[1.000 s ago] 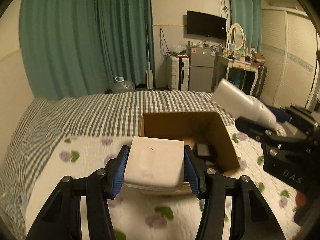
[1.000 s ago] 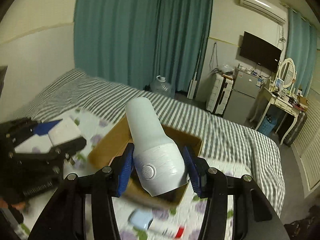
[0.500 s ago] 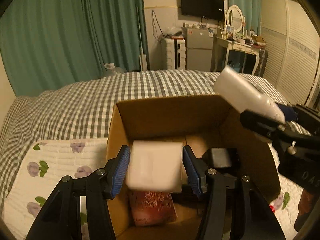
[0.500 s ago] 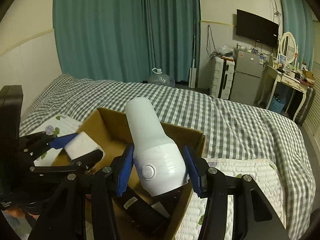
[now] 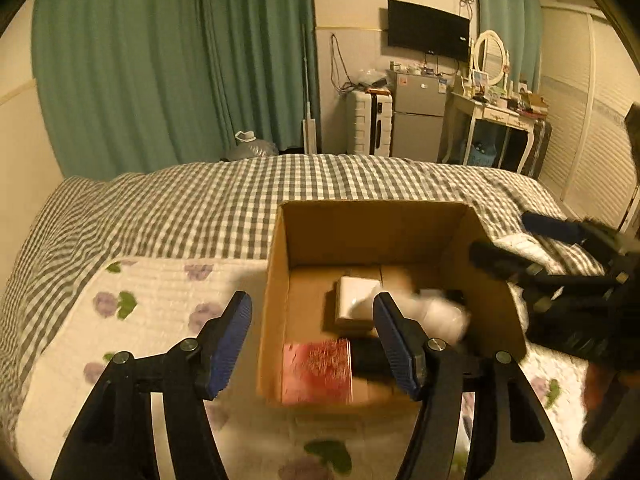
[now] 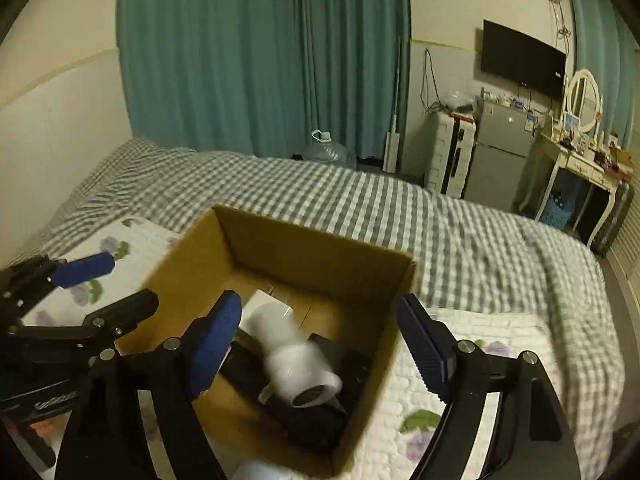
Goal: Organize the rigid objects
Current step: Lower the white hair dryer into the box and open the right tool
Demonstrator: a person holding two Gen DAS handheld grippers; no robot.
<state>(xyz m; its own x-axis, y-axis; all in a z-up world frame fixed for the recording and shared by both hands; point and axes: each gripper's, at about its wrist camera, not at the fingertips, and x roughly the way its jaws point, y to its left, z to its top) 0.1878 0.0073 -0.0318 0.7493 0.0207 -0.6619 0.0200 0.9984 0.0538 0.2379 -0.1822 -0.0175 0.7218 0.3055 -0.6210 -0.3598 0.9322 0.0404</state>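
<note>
An open cardboard box (image 5: pixel 376 228) (image 6: pixel 320 248) stands on the bed. Inside it lie a white square box (image 5: pixel 354 304) (image 6: pixel 260 304), a white bottle-shaped object (image 6: pixel 296 360) (image 5: pixel 436 312) that looks blurred, a red patterned box (image 5: pixel 318 372) and black items (image 6: pixel 320 420). My left gripper (image 5: pixel 314 344) is open and empty, above the box's near left wall. My right gripper (image 6: pixel 320 344) is open and empty, above the box. Each gripper also shows in the other's view: the right one (image 5: pixel 560 256), the left one (image 6: pixel 92 288).
The box rests on a white floral quilt (image 5: pixel 160 304) over a grey checked bedspread (image 6: pixel 460 232). A white object (image 6: pixel 260 472) lies at the box's near edge. Green curtains, a fridge, a dressing table and a wardrobe stand beyond the bed.
Both grippers opened. The white square box left my left gripper and the white bottle-shaped object left my right gripper; both now lie in the cardboard box.
</note>
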